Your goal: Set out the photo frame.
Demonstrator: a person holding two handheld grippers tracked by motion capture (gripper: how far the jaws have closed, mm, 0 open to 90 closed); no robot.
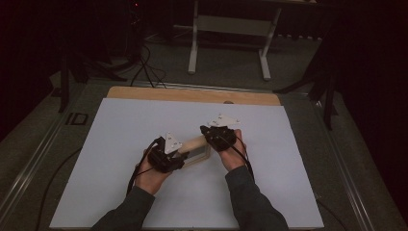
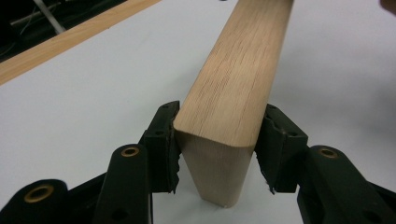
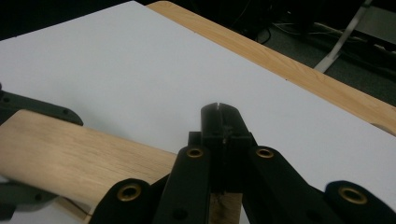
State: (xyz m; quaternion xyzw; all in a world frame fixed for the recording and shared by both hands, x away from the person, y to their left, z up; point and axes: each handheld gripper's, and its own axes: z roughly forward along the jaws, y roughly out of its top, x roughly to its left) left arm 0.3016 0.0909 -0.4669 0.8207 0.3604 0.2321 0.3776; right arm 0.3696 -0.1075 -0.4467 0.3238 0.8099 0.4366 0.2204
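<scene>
A light wooden bar [image 1: 195, 143] lies slantwise over the white sheet, with a paler flat panel hanging below it. In the left gripper view the bar [image 2: 238, 79] runs away from me. My left gripper [image 2: 219, 128] has a pad against each of the bar's sides near its cut end. In the high view this left gripper [image 1: 182, 153] holds the bar's near left end. My right gripper [image 1: 208, 134] sits at the bar's far right end. Its jaws [image 3: 219, 116] are shut tip to tip above the wood [image 3: 70, 154], and I see nothing between them.
The white sheet [image 1: 144, 125] covers most of a wooden table, whose bare far edge [image 1: 192, 95] shows behind it. Beyond the table stand a white-legged frame [image 1: 231, 29] and loose cables [image 1: 144, 67] on a dark floor. Both forearms come in from the bottom.
</scene>
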